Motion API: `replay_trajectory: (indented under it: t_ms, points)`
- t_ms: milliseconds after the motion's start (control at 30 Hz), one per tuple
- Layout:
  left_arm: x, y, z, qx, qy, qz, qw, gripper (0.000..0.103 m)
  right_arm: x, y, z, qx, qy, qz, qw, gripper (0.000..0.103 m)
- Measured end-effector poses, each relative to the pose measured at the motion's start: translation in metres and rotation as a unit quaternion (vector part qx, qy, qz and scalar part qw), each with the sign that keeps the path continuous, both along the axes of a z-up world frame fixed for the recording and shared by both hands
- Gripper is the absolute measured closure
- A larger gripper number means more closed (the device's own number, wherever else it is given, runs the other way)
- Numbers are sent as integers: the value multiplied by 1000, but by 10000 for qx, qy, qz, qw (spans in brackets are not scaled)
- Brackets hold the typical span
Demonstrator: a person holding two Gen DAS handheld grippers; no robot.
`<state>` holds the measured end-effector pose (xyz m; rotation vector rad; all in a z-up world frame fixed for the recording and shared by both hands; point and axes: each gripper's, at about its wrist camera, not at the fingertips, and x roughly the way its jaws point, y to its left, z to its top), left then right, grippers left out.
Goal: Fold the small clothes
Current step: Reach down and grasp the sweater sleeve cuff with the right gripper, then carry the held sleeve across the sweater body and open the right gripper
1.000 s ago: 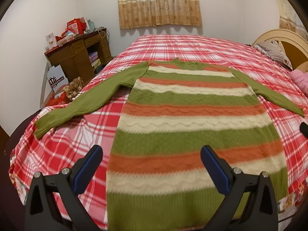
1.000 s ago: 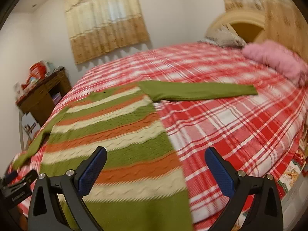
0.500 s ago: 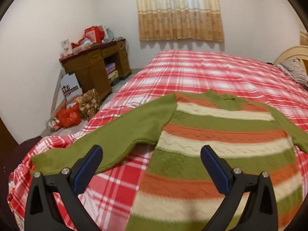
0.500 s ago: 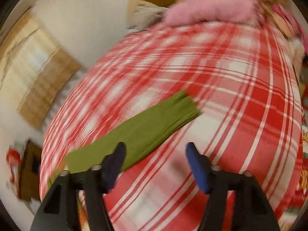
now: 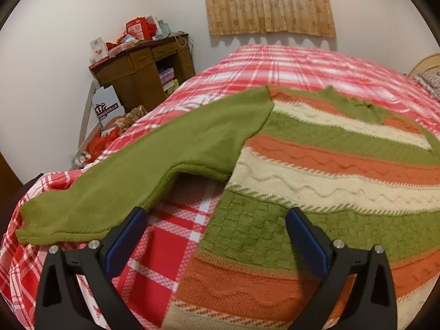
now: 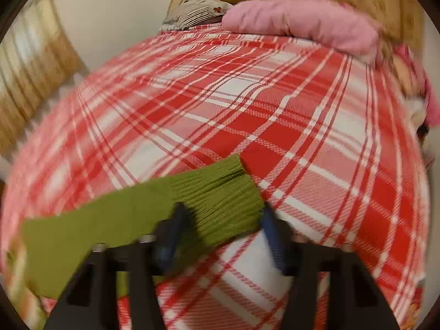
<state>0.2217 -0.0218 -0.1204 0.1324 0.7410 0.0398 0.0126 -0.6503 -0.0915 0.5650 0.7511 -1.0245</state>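
Fingers [image 6: 271, 236] of right gripper [image 6: 220, 233] parted astride sleeve cuff [image 6: 220, 192], left gripper [image 5: 213, 233] open, empty; sleeve-fold step, next: pinch the cuff.

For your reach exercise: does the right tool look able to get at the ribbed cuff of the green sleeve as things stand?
Probably yes. The right tool is open around the ribbed cuff, which lies flat on the plaid bedspread with nothing over it.

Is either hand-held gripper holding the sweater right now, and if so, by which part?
Nothing is held. The left hand-held gripper is open above the sweater near its armpit. The right hand-held gripper is open, fingers straddling the ribbed cuff, not closed on it.
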Motion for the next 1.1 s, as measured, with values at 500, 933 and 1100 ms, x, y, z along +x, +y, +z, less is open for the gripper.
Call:
replay_trajectory:
  t_ms: [500,933,1100]
  points:
    - [8,11,-6,-752,144,-187,9969,0,59,87,99,-356,-1137,1289,9845,93]
    - [6,19,-6,-929,53,-239,9954,0,209,289,121,419,-1764,3581,9159,93]
    - [4,23,-6,-1056,-8,-270,9940,0,270,366,92,897,-1696,4247,8848,93]
